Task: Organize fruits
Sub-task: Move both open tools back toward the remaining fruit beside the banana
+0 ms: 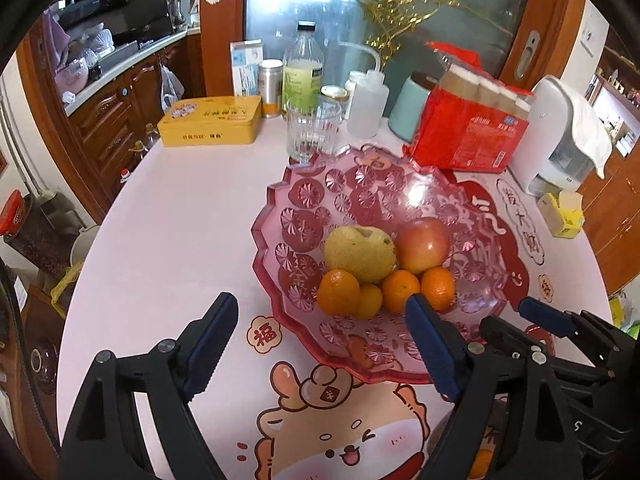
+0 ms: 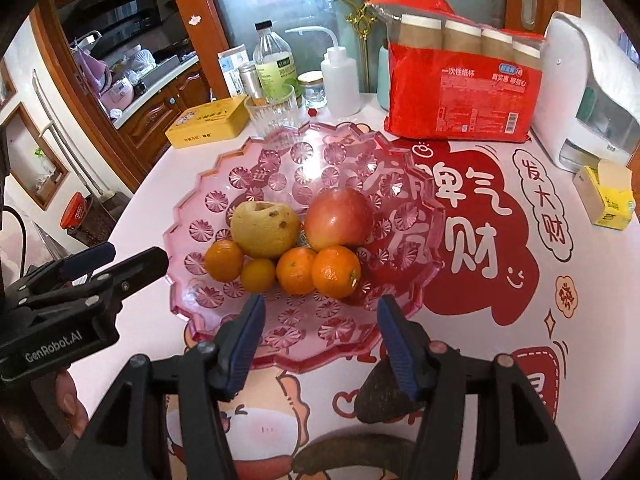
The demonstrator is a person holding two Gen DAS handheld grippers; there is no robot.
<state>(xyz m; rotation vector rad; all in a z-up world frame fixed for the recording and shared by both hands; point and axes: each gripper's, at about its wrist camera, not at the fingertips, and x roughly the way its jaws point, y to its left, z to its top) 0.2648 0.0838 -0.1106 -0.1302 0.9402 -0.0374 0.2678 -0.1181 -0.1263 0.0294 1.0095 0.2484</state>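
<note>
A pink cut-glass fruit bowl [image 1: 316,188] [image 2: 200,208] stands on the white table. It holds a yellow pear [image 1: 360,252] [image 2: 264,230], a red apple [image 1: 424,244] [image 2: 340,220] and several oranges [image 1: 338,292] [image 2: 336,272] clustered on the near side. My left gripper [image 1: 322,302] [image 2: 134,254] hovers open over the bowl's near-left rim, nothing between its fingers. Over the near rim, my right gripper [image 2: 320,302] [image 1: 516,316] is also open and empty, just short of the oranges. A dark brownish lump [image 2: 384,392] lies under its right finger; what it is I cannot tell.
Behind the bowl stand a clear tumbler [image 1: 314,130], a yellow tin [image 1: 212,120], bottles and jars [image 1: 302,72] and a red pack of paper cups [image 2: 464,88]. A white appliance [image 2: 588,92] and a small yellow box [image 2: 608,196] sit right. The table edge curves off left.
</note>
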